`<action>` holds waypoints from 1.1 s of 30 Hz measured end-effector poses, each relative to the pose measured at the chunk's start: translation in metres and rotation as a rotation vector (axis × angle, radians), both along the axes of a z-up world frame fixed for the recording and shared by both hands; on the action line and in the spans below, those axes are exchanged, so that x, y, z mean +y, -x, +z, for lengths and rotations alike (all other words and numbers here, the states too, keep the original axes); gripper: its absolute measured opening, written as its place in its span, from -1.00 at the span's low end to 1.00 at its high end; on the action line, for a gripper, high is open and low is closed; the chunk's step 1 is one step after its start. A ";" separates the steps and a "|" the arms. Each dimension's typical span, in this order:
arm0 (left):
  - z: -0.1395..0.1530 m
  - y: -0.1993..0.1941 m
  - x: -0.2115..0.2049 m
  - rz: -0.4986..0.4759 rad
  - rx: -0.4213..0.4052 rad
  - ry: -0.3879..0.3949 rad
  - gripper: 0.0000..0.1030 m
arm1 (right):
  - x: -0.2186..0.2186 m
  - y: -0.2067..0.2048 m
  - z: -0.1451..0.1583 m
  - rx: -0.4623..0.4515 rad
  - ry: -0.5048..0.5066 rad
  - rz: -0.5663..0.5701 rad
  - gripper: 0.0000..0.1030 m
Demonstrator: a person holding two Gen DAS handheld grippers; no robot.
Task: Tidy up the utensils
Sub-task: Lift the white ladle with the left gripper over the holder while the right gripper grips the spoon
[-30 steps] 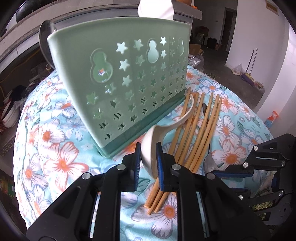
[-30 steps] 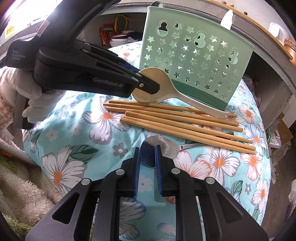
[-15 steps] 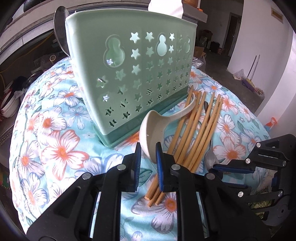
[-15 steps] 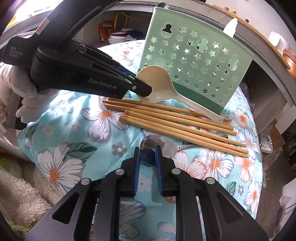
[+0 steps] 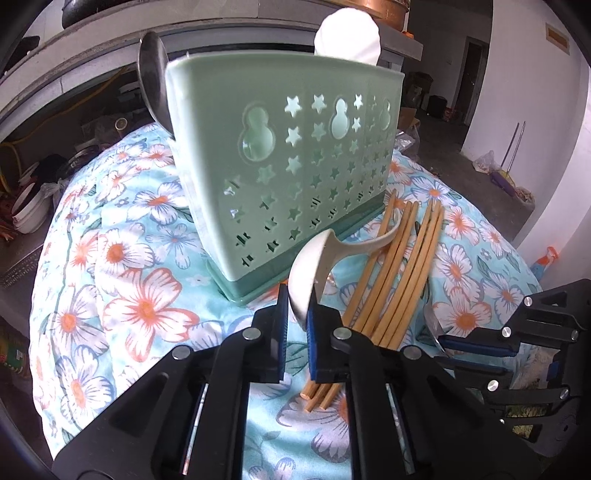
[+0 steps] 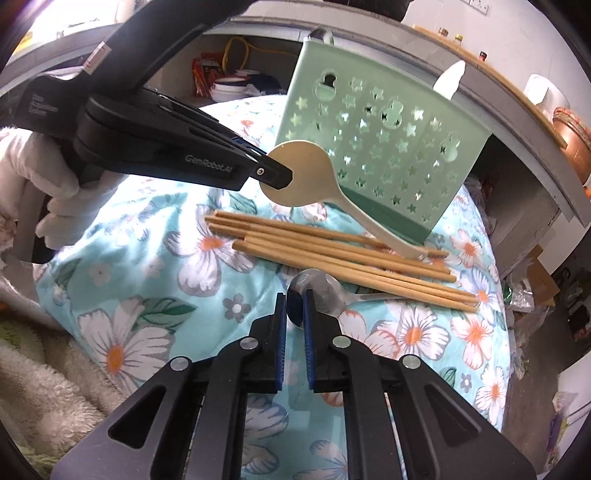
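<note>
1. Utensils are only partly sorted. The left gripper (image 5: 297, 314) is clamped on the bowl of the cream plastic spoon (image 6: 306, 177), its jaws having just been closing on it. In the right wrist view the spoon bowl is raised at centre frame while the handle tip rests low, on or just above the chopsticks (image 6: 332, 251).
2. The right gripper (image 6: 294, 314) is closed on the bowl rim of the metal spoon (image 6: 325, 291), its jaws having just been closing too; the spoon lies on the cloth at centre frame.
3. The green caddy (image 5: 295, 155) stands upright in the upper centre of the left wrist view. Two items are already in it: a metal ladle or spoon (image 5: 153, 77) at its left end and a white utensil (image 5: 349, 35) at its top right.
4. Left to do, by judgement: both gripped spoons and the whole bundle of chopsticks, which lies loose on the floral cloth (image 5: 129, 295) just in front of the caddy.
5. Pose: both grippers are angled downward toward the cloth. A white-gloved hand (image 6: 48, 177) holds the left gripper at the left edge of the right wrist view.
</note>
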State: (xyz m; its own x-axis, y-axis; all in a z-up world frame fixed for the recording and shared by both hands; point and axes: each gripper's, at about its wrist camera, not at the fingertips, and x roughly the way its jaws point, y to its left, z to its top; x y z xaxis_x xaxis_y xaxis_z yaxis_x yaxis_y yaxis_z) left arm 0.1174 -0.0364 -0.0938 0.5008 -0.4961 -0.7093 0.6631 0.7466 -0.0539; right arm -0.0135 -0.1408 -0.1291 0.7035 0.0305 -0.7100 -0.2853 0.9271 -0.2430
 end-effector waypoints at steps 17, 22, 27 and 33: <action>0.066 0.030 0.015 0.035 -0.186 0.051 -0.92 | -0.015 0.031 0.083 -0.127 -0.252 0.037 -0.95; 0.078 0.038 0.016 0.043 -0.224 0.061 -0.92 | -0.021 0.037 0.098 -0.174 -0.288 0.034 -0.96; 0.086 0.040 0.016 0.049 -0.246 0.060 -0.92 | -0.031 0.037 0.107 -0.207 -0.329 0.021 -0.97; 0.088 0.040 0.014 0.062 -0.259 0.050 -0.92 | -0.047 0.036 0.112 -0.231 -0.366 -0.009 -0.97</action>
State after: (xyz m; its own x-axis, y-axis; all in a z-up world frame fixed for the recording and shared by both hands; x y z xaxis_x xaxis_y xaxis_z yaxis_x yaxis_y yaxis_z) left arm 0.0777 -0.0221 -0.0053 0.6928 -0.4897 -0.5293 0.6125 0.7871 0.0735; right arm -0.0496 -0.1876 -0.0173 0.8443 0.2444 -0.4769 -0.2537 0.9662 0.0461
